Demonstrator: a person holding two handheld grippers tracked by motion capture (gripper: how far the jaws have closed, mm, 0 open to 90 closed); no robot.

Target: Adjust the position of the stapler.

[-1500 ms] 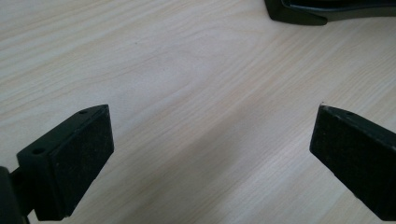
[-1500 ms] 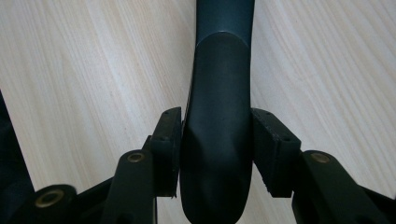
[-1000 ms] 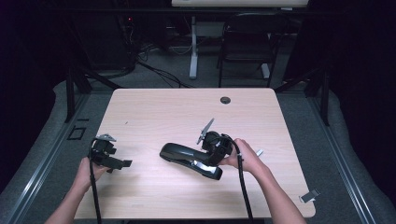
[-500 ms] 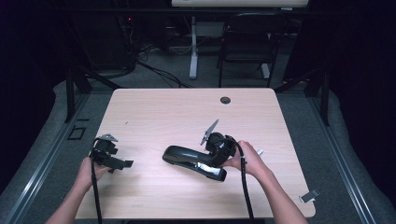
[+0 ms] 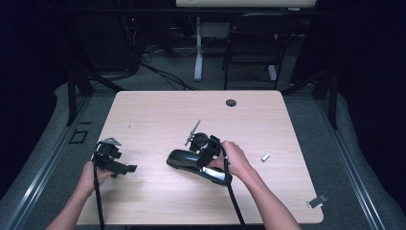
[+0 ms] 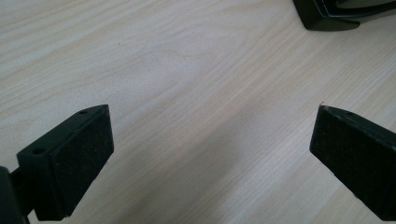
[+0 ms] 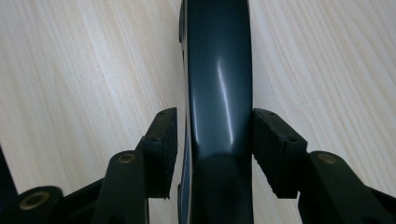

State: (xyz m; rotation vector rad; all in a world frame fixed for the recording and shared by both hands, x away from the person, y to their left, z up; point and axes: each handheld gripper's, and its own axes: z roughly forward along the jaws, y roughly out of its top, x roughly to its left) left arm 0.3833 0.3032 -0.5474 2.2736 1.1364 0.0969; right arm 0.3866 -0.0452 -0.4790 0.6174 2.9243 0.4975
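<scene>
A black stapler (image 5: pixel 181 160) lies on the light wooden table (image 5: pixel 158 120), just right of the middle near the front. My right gripper (image 5: pixel 200 164) straddles its rear part. In the right gripper view the glossy stapler (image 7: pixel 217 70) runs away between the two pads. The right pad (image 7: pixel 273 149) lies against its side, and a thin gap shows at the left pad (image 7: pixel 163 149). The jaws have just been opening. My left gripper (image 5: pixel 125 167) stands open at the front left over bare wood, with nothing between its fingers (image 6: pixel 79 158). One end of the stapler (image 6: pixel 336 14) shows at the top right of the left gripper view.
A small silver piece (image 5: pixel 265 156) lies right of the right hand. A dark flat item (image 5: pixel 317 201) sits at the table's front right edge. A round cable hole (image 5: pixel 231 102) is at the back. Chairs and desk legs stand beyond the table.
My right gripper has shifted slightly to the left along the stapler, which has barely moved. The left gripper has stayed where it was.
</scene>
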